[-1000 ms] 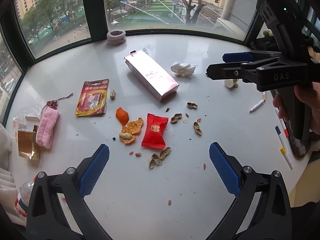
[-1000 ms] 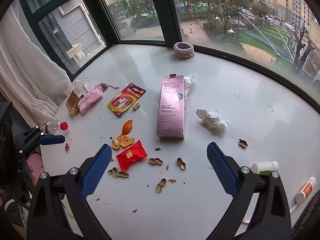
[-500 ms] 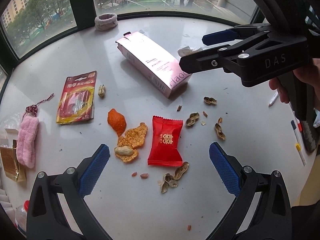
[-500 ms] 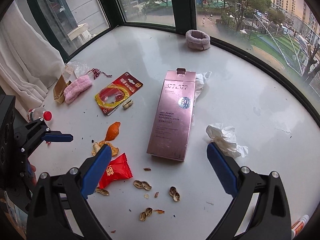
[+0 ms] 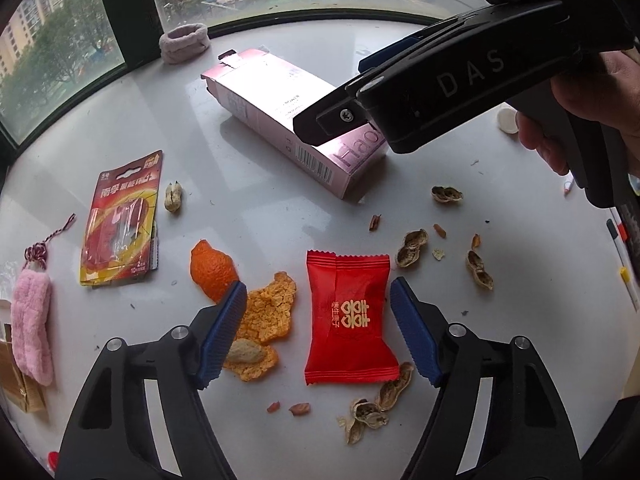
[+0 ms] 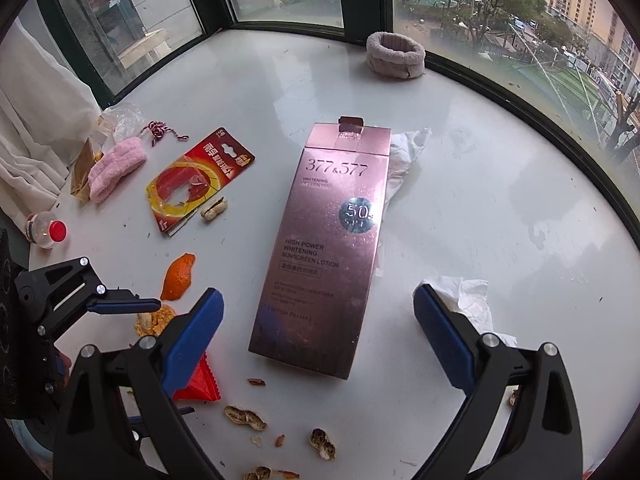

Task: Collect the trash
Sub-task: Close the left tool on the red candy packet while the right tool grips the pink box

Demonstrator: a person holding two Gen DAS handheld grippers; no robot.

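Left wrist view: my left tongs (image 5: 316,316) are closing around the red candy wrapper (image 5: 348,316), pads not yet touching. My right tongs (image 6: 316,336) stand spread over the pink carton (image 6: 328,248). Nothing looks collected; shells, peel and tissue litter the desk (image 6: 480,184).

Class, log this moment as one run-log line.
left tongs: closing around red candy packet | right tongs: open over pink box

bare white tabletop (image 6: 500,152) beyond pink box (image 6: 328,248), peanut shells (image 5: 412,248) and orange peel (image 5: 212,270) crowding near side
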